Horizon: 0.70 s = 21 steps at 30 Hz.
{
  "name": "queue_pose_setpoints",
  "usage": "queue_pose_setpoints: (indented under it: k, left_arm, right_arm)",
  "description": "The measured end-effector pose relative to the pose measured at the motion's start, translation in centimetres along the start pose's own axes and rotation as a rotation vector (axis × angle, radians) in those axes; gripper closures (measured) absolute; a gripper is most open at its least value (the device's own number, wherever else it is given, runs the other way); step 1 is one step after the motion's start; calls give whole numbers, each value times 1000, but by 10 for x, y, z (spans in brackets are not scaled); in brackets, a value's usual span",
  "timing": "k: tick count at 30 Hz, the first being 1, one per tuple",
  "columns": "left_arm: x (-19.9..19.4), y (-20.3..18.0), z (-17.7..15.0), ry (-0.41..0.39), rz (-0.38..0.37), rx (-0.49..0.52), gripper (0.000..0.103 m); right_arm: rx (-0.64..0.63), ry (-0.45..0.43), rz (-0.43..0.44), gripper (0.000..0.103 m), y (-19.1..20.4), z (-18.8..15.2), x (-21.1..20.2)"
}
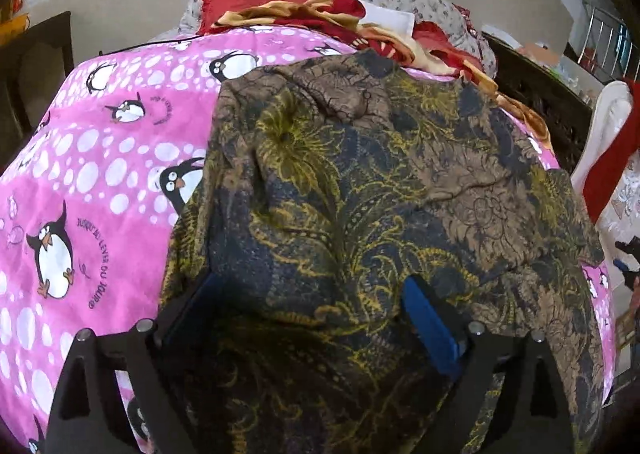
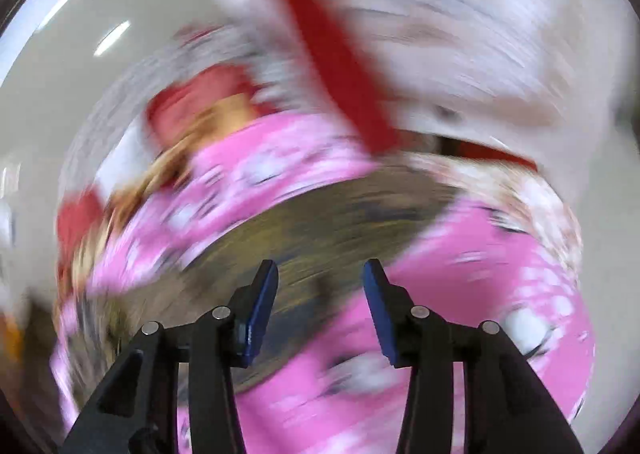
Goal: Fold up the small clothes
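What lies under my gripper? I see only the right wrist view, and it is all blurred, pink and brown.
Observer: The left wrist view is sharp. A brown and dark-blue cloth garment with yellow flower print lies on the pink penguin-print bedsheet.
Operator: Does the left gripper hold it?
Observer: No. The left gripper is wide open. A raised part of the garment sits between its fingers but is not pinched.
Operator: Are other clothes there?
Observer: Yes. A crumpled heap of red and tan cloth lies at the far end of the bed.
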<state>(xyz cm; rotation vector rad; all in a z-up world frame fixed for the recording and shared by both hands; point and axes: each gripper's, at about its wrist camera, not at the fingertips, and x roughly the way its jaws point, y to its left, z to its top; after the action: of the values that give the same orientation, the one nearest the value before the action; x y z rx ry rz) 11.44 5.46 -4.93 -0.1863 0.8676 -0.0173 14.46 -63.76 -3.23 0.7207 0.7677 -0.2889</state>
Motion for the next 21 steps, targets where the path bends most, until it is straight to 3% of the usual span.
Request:
queue_pose_setpoints:
  k: [3,6,8,13,14,15,16,18,21]
  left_arm:
    - [0,-4,-2,3,32,20,7]
    - [2,-4,-2,1,38,15,6]
    - [1,-3,-3,-1,38,9,6]
    - [3,-4,-1,1,45,8,6]
    - [2,-4,-1,1,44,7,6]
    - [2,-4,-1,1,44,8,6]
    - [2,-4,-1,1,43,8,6]
    - [3,-4,-1,1,43,8,6]
    - [2,-3,-1,0,41,6,6]
  right_arm:
    - [286,0,55,58,-76,23,20]
    - [424,62,166,58,-107,29,53]
    - [452,115,217,58,-110,27,75]
    - [463,57,208,61,-115,39,94]
    - [452,53,183,68,-112,40,94]
    - [428,50,156,89,-112,44,95]
    - [394,40,141,97,-105,47,92]
    - [315,-47,153,97,-84,52,77]
    - [92,-139,235,97,-9,59,33]
